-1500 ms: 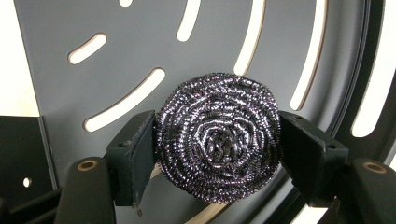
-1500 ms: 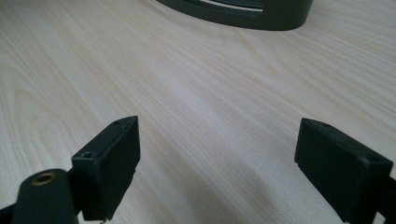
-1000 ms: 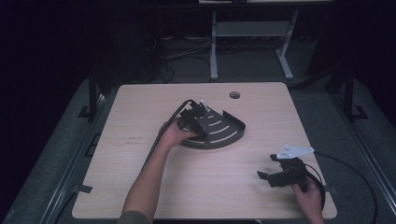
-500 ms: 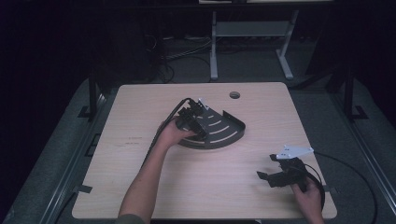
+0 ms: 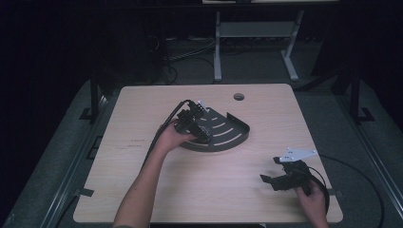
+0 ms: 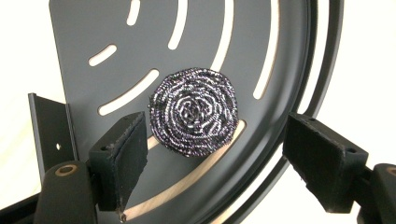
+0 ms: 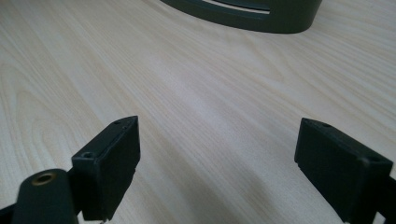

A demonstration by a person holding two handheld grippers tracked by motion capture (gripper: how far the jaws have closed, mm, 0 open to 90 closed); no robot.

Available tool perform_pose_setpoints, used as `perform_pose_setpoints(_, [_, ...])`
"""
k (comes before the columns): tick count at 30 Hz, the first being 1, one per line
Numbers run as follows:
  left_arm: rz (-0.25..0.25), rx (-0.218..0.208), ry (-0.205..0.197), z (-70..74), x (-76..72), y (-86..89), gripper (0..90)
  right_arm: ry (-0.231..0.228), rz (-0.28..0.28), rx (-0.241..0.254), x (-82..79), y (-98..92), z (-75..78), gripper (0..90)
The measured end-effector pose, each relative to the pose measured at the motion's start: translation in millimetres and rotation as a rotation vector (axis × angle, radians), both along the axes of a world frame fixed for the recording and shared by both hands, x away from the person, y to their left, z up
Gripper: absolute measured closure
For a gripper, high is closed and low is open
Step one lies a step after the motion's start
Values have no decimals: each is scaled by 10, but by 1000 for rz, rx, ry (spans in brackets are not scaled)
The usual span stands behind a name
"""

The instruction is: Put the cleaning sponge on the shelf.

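Pale wood-grain laminate makes up your table (image 5: 142, 190), a broad rounded slab in the high view, and the right gripper view brings that grain close, streaked and matte; on it sits the dark metal shelf (image 5: 228, 135), a quarter-round tray with a low raised rim and curved slots cut through its floor, which from above reads as a small fan shape near the table's middle; your left gripper view shows what the high view hides under your left gripper (image 5: 192, 124): a steel-wool scourer (image 6: 194, 111), a tight coil of glinting wire, lying flat on the shelf floor across one slot; your left gripper (image 6: 215, 154) has just been opening, its black padded jaws released and standing either side of the scourer, the near pad just beside it, not pressing; your right gripper (image 5: 278, 180) rests near the table's right front edge, well apart from the shelf, jaws spread wide over bare wood (image 7: 210, 154).
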State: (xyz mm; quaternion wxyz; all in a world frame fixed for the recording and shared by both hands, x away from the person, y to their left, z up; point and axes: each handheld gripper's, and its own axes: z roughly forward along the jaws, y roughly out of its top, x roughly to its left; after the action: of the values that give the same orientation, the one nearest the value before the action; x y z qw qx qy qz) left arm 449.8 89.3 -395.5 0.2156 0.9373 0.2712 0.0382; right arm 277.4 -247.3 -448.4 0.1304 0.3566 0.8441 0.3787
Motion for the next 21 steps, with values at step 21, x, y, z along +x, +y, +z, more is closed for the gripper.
perform_pose_setpoints(21, [8, -9, -9, 80, -220, 150, 224, 0, -11, 4, -2, -30, 5, 139])
